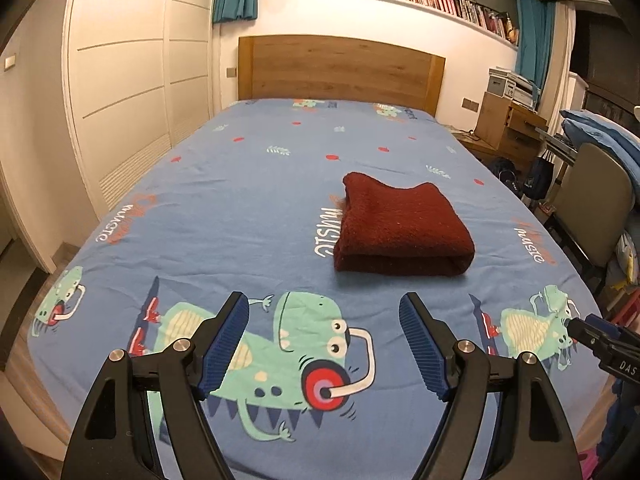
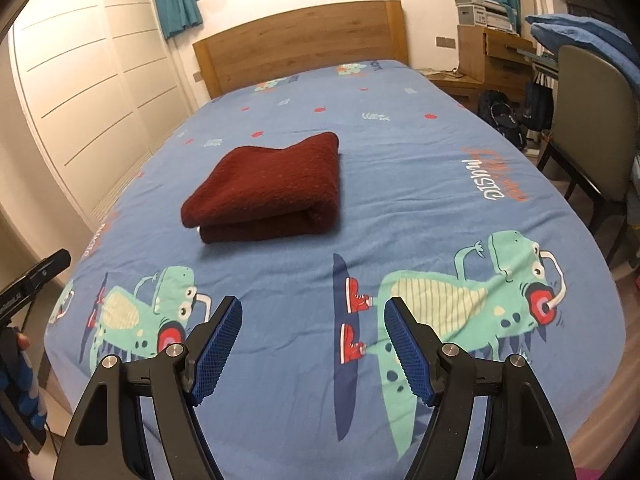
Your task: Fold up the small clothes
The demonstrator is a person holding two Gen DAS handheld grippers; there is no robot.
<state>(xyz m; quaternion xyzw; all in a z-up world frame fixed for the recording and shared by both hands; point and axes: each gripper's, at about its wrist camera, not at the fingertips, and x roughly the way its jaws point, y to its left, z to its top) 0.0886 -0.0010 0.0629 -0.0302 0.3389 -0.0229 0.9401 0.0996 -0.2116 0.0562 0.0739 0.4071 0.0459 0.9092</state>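
Observation:
A dark red fuzzy cloth lies folded into a thick rectangle on the blue dinosaur-print bed sheet. It also shows in the right wrist view, left of centre. My left gripper is open and empty, held above the sheet short of the cloth's near edge. My right gripper is open and empty, held above the sheet to the right of and nearer than the cloth. The right gripper's tip shows at the right edge of the left wrist view.
A wooden headboard stands at the far end of the bed. White wardrobe doors line the left side. A chair, bags, a wooden desk and blue bedding crowd the right side.

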